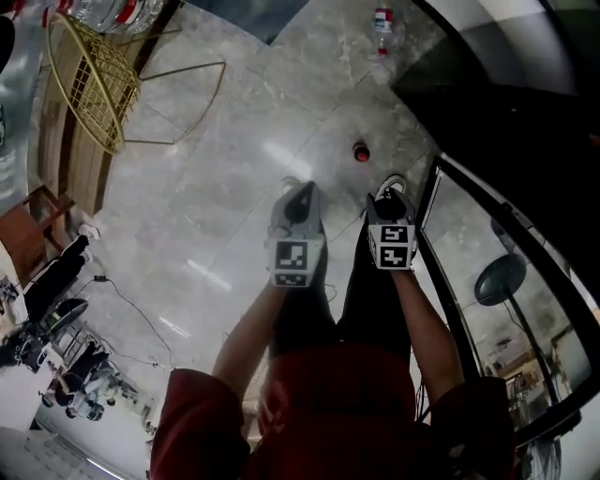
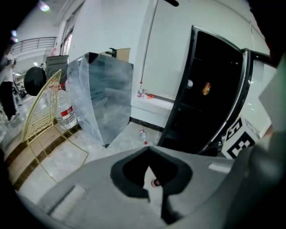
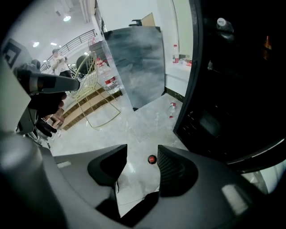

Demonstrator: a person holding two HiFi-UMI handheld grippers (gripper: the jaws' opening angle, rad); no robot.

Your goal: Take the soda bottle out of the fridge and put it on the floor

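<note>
Pale marbled tile floor runs the width of this room, glossy enough to throw back the ceiling lights. The soda bottle stands upright on it, out in the open just ahead of the person's white shoes and a little clear of the fridge. From above, little of it shows: a red cap over a dark body, the label out of sight. Between the right jaws it is only a red dot far below, and through the left jaws a sliver of cap.

Both shoes are half covered by the grippers held over them. The left gripper has its jaws drawn in until the tips meet, leaving a thin wedge of floor showing lower down and nothing held. The right gripper has its jaws well apart and empty, with bare tile between them.

The fridge is black, its glass door swung out beside the person's right arm. The inside is too dark to read, apart from a small orange shape I cannot name.

Further off, a water bottle with a red label lies on its side near the fridge's corner. A gold wire chair stands well to the left, cut off by the frame edge, beside a grey translucent panel.
</note>
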